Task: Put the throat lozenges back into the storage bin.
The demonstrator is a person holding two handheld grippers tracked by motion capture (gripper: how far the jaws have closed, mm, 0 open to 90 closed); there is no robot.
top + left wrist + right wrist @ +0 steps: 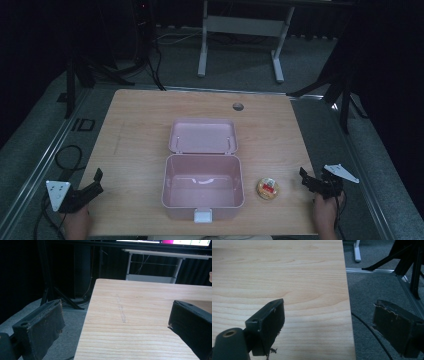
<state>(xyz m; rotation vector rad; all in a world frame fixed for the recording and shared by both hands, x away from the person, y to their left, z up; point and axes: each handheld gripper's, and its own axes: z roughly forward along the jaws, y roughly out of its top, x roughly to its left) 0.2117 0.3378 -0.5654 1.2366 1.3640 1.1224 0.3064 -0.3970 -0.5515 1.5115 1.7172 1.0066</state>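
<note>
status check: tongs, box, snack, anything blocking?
Left tongs and right tongs open, empty, at near table corners. Pink box centre, lid open, looks empty. Round snack right of box, untouched. Nothing in the way.

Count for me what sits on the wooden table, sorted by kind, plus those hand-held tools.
Pink box, lid open: 1
Round wrapped snack: 1
Hand-held tools, left tool and right tool, both open: 2
Total: 4
</note>
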